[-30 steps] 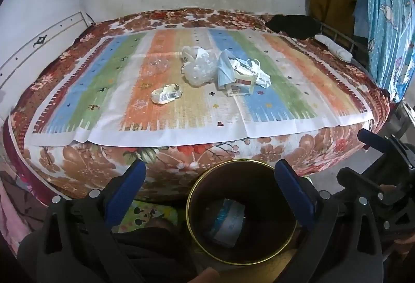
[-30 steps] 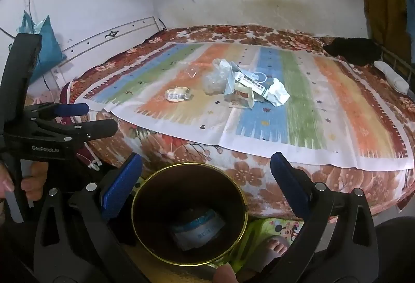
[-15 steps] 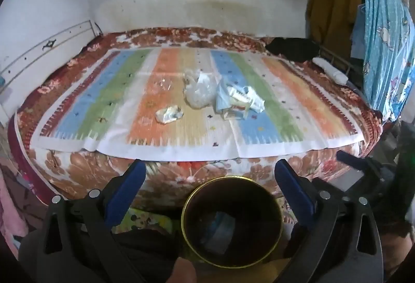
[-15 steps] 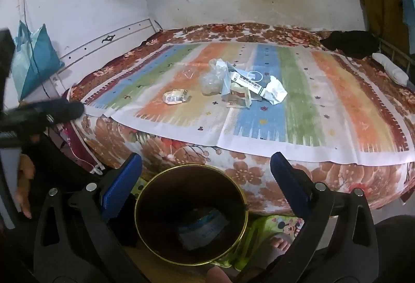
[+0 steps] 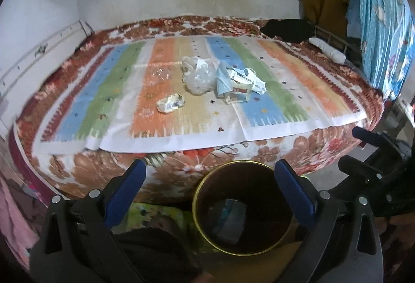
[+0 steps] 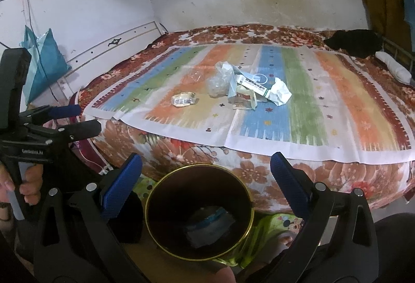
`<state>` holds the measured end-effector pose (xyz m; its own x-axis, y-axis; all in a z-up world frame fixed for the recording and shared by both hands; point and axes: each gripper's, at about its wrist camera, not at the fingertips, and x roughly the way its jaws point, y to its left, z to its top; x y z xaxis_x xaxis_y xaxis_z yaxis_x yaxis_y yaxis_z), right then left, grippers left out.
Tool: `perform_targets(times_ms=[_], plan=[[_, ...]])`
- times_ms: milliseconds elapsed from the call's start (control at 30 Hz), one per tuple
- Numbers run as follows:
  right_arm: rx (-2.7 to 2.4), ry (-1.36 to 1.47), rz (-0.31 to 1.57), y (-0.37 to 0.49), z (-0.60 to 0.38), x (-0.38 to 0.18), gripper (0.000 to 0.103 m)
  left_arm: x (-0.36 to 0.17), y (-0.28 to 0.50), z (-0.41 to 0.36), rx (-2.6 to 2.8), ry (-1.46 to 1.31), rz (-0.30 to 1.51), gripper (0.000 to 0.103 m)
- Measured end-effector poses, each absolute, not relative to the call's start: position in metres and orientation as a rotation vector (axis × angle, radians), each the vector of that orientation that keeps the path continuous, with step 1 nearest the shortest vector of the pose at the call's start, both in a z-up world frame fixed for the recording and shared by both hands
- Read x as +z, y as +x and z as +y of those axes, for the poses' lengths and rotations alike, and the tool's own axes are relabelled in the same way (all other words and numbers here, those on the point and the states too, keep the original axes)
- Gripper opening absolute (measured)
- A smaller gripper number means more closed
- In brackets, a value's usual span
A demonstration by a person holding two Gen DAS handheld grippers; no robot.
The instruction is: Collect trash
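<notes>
Trash lies mid-bed on a striped mat: a crumpled wrapper, a clear plastic bag, and a heap of face mask, small box and crumpled paper. A dark bin with a gold rim stands on the floor against the bed, with one packet inside. My left gripper and right gripper both hang open above the bin, holding nothing.
The bed has a floral cover and fills the room wall to wall. Black cloth and a white roll lie at its far right. A blue curtain hangs right. The left gripper's body and a hand show in the right wrist view.
Both views drew back from the bed half a second ago and have come nearer again. The bin and trash have not moved. Both grippers stayed open.
</notes>
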<state>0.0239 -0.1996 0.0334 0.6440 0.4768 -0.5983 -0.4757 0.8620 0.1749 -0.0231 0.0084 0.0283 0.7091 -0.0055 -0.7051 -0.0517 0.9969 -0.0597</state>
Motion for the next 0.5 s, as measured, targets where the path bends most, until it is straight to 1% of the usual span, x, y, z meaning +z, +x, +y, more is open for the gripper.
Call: perform_targets(times_ms=[367,500], plan=[[0.533,-0.007,0.715,0.032,-0.194,0.021,0.094,0.016,-0.018,0.013,-0.004,-0.115,0.785,0.097],[0.520,-0.018,0.723,0.034,-0.193,0.018,0.094,0.015,-0.019,0.008,0.018,-0.067,0.763,0.097]])
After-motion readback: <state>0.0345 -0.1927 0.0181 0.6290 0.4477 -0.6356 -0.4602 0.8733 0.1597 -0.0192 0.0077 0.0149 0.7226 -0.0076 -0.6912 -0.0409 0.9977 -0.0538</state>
